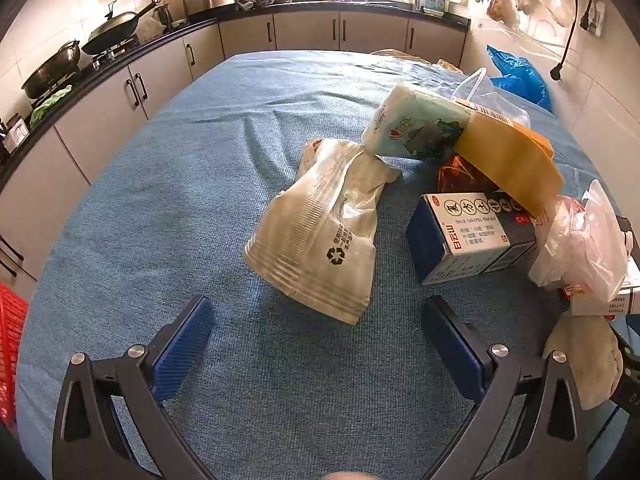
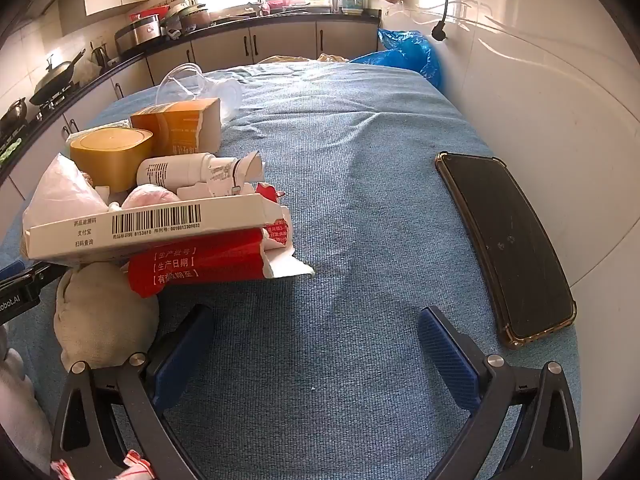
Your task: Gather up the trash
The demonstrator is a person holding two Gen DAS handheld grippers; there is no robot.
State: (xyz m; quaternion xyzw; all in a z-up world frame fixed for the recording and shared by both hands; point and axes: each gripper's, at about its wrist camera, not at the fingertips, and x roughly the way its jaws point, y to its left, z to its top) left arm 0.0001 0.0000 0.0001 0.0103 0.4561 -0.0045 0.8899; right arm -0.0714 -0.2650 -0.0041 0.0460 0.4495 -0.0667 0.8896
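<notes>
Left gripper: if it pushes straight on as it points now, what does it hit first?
Probably the crumpled white pouch with the recycling mark, lying just beyond the open left gripper; depth is uncertain.

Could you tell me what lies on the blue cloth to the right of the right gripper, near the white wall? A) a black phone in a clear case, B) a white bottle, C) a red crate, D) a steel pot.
A: a black phone in a clear case lies flat on the blue cloth, beside the white wall.
</notes>
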